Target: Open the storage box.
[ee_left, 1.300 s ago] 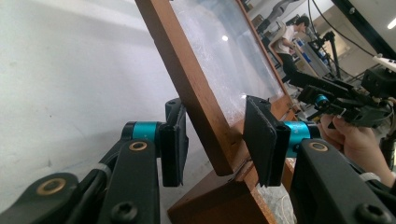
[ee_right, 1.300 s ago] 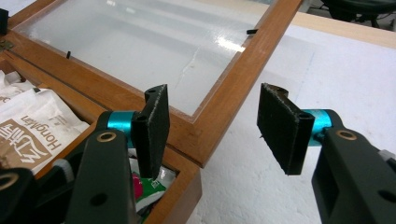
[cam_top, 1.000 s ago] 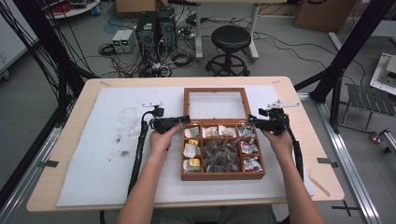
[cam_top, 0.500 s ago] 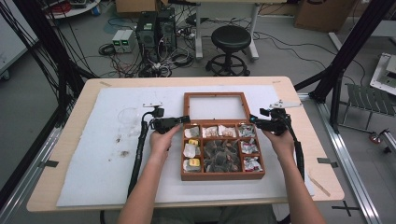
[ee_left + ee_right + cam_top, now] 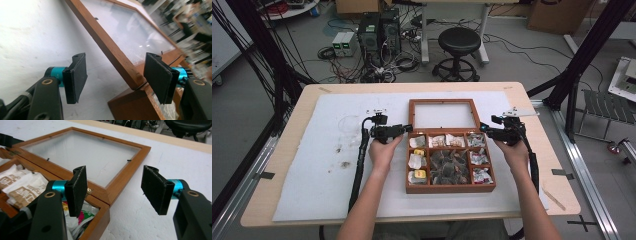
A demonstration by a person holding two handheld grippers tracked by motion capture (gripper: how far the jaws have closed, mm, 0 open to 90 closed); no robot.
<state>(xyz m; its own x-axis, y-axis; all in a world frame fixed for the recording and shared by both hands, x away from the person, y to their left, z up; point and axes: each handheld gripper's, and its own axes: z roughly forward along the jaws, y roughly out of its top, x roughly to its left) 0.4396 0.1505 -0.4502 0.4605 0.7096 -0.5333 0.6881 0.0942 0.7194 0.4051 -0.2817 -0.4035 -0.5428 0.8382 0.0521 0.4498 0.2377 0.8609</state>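
Note:
A wooden box [image 5: 450, 188] with several compartments of sachets [image 5: 437, 141] stands open on the white mat. Its glass-paned lid [image 5: 443, 102] lies back flat behind it. My left gripper [image 5: 406, 128] is at the hinge corner on the left. In the left gripper view this gripper [image 5: 116, 77] is open and its jaws have just been opening; the lid's wooden frame [image 5: 107, 42] passes between the pads untouched. My right gripper [image 5: 485, 131] is at the right hinge corner. In the right gripper view it [image 5: 113, 188] is open too, jaws just opening, with the lid's corner [image 5: 130, 170] between them.
The white mat [image 5: 322, 165] covers most of the wooden table [image 5: 292, 120]. The box's wall [image 5: 96, 227] and printed sachets [image 5: 22, 187] lie close under the right gripper. Beyond the table are a black stool [image 5: 459, 37], computers [image 5: 379, 30] and cables on the floor.
Both grippers' jaws stand wider apart than before. The lid's far edge has sunk slightly toward the mat. Both hands stay at the box's back corners.

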